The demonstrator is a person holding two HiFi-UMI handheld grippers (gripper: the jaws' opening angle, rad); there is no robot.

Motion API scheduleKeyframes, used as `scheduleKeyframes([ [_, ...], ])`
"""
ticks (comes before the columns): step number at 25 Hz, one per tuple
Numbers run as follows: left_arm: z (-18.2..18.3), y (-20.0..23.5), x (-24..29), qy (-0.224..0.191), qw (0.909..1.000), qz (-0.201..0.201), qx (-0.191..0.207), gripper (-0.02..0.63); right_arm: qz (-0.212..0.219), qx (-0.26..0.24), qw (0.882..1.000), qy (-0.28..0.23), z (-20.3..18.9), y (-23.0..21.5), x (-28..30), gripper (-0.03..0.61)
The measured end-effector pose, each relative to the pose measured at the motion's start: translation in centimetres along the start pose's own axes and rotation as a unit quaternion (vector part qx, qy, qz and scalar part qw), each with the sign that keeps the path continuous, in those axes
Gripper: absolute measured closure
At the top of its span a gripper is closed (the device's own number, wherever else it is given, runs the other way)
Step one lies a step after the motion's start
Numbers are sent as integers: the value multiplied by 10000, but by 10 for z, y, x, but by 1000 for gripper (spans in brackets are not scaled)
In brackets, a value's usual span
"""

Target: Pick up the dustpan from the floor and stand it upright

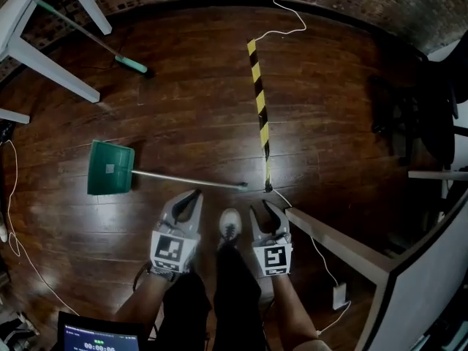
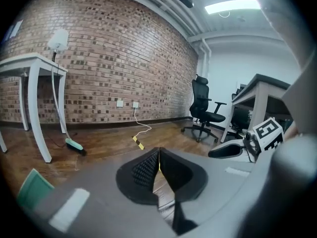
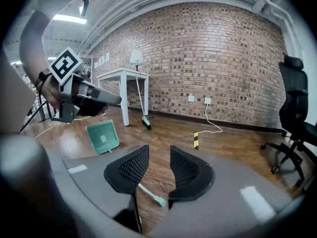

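Note:
The green dustpan (image 1: pixel 110 168) lies flat on the wooden floor, and its long metal handle (image 1: pixel 183 179) runs right to a green tip near my grippers. My left gripper (image 1: pixel 197 193) hovers just below the handle's right part with its jaws together and nothing between them; its pads (image 2: pixel 148 170) meet in the left gripper view. My right gripper (image 1: pixel 260 206) hangs just right of the handle tip, open and empty. In the right gripper view (image 3: pixel 159 155) the handle tip (image 3: pixel 158 200) shows on the floor beneath the gap, and the pan (image 3: pixel 103 137) lies further left.
A broom with a teal head (image 1: pixel 133 65) leans by the white table legs (image 1: pixel 51 68) at the far left. A yellow-black striped strip (image 1: pixel 259 101) and a white cable (image 1: pixel 281 20) lie ahead. A desk edge (image 1: pixel 344 251) stands at right, an office chair (image 2: pixel 205 113) beyond it.

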State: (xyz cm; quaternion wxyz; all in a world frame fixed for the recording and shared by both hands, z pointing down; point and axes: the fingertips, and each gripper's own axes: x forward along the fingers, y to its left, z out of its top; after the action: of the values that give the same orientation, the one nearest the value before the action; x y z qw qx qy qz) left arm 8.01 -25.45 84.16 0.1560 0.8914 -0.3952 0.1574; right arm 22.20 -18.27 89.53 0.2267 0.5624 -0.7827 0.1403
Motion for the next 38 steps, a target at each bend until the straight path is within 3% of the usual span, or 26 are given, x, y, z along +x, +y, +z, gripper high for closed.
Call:
scheduleKeyframes([
  [9, -134, 24, 75, -15, 10000, -36, 70, 607, 167, -288, 9987, 390, -168, -18, 78, 379],
  [13, -182, 32, 100, 36, 9998, -117, 162, 607, 77, -283, 9984, 493, -226, -22, 107, 374],
  [18, -219, 34, 122, 61, 9987, -271, 435, 607, 245, -789, 9941, 696, -281, -11, 141, 359],
  [22, -243, 37, 140, -62, 9983, -331, 477, 607, 103, -869, 9945, 577, -305, -18, 168, 365],
  [26, -251, 46, 151, -137, 9983, -246, 519, 607, 139, -913, 9947, 446, -303, -22, 186, 371],
  [28, -252, 45, 155, -163, 9983, -261, 504, 607, 228, -989, 9940, 420, -303, -22, 187, 407],
  [32, -246, 46, 164, -304, 9971, -363, 604, 607, 153, -1052, 9937, 360, -301, -27, 190, 464],
  [38, -229, 66, 164, -502, 9971, -162, 540, 607, -73, -872, 9959, 235, -285, -39, 185, 472],
])
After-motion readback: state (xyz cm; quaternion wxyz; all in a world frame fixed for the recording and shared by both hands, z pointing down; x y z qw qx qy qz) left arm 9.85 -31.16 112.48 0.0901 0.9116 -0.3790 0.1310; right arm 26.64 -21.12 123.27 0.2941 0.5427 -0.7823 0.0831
